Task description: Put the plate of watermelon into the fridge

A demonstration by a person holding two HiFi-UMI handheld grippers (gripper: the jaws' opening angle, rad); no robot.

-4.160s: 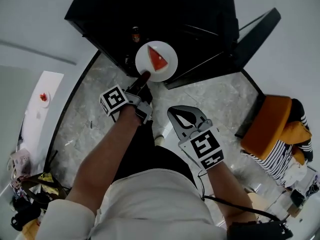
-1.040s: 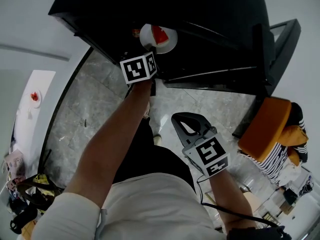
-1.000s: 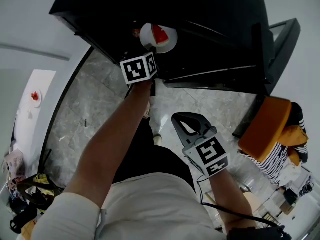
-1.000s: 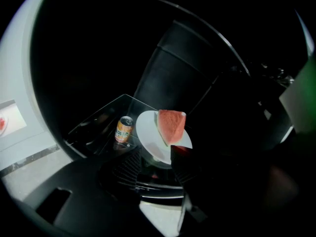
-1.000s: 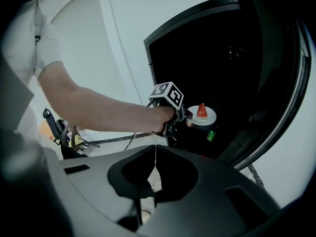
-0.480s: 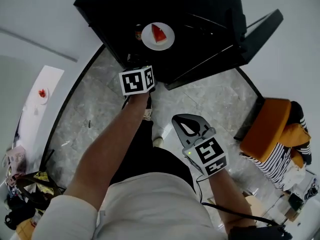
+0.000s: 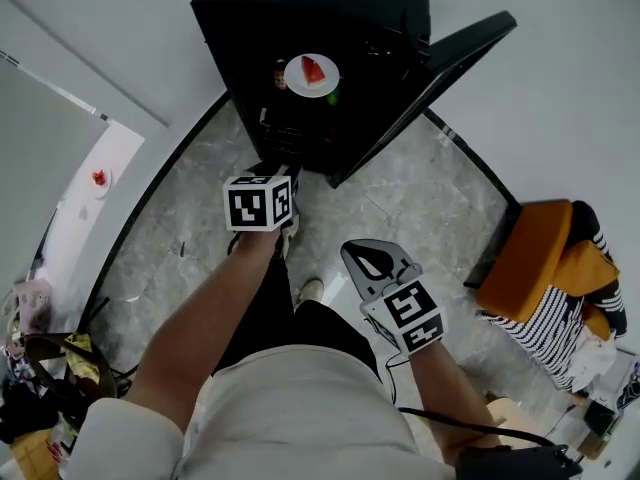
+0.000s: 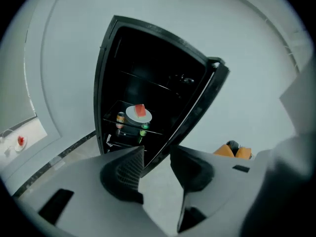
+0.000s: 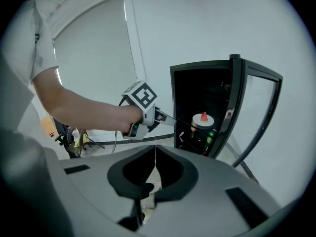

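Observation:
The white plate (image 7: pixel 311 74) with a red watermelon wedge (image 7: pixel 313 69) rests on a shelf inside the open black fridge (image 7: pixel 300 8). It also shows in the left gripper view as the plate (image 8: pixel 138 115), and in the right gripper view as the plate (image 9: pixel 202 119). My left gripper (image 8: pixel 157 156) is open and holds nothing; it hangs over the floor in front of the fridge, well short of the plate. My right gripper (image 7: pixel 370 264) is shut and empty, lower and nearer my body.
A can (image 7: pixel 280 73) and a green bottle (image 7: pixel 333 96) stand beside the plate on the shelf. The fridge door (image 7: pixel 440 78) swings out to the right. An orange chair (image 7: pixel 540 258) with striped cloth is at right. A white table (image 7: pixel 95 183) runs along the left wall.
A second ago my left gripper reached into the fridge at the plate. It has since let go and drawn back over the floor, leaving the plate on the shelf. The right gripper barely moved.

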